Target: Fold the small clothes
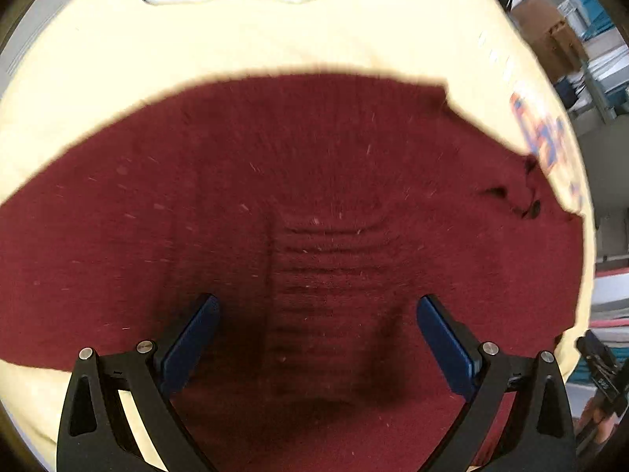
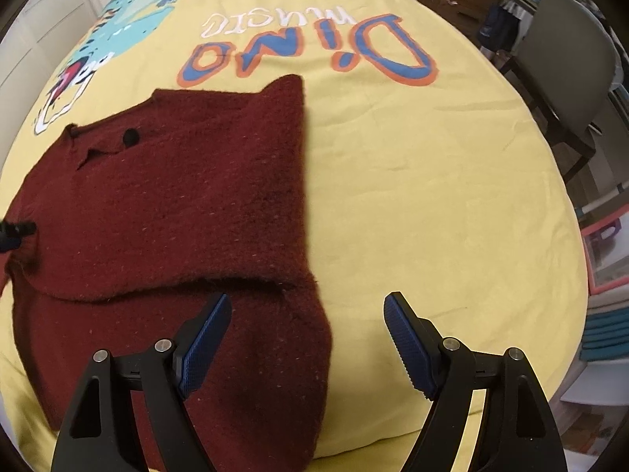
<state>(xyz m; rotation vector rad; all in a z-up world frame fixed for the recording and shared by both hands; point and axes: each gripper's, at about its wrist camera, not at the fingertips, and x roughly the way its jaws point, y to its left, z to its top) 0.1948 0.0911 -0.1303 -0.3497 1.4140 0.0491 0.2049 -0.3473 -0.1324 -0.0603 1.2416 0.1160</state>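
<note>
In the left wrist view the left gripper [image 1: 316, 338] sits low in the frame with its blue-padded fingers [image 1: 192, 338] spread wide apart, holding nothing. Between and beyond them the dark red knitted sweater [image 1: 298, 196] fills the middle of the picture — a ribbed band runs up the centre just ahead of the gap. The yellow printed sheet [image 1: 275, 47] that covers the table shows along the top and at the lower left corner. At the right edge of the sweater there is a small dark button [image 1: 534, 209], and past it, at the upper right, brown cardboard boxes [image 1: 546, 27].

In the right wrist view the sweater [image 2: 177, 204] lies flat on the sheet [image 2: 432, 196] in the left half of the frame, with one side folded in over the body so that a straight edge runs down the middle. The right gripper [image 2: 306, 338] hangs at the bottom, its fingers [image 2: 409, 346] wide apart and empty — the left one over the sweater's lower right part, the right one over bare sheet. "Dino" lettering [image 2: 310, 53] is printed at the top centre, and a grey chair [image 2: 570, 67] stands at the upper right.
</note>
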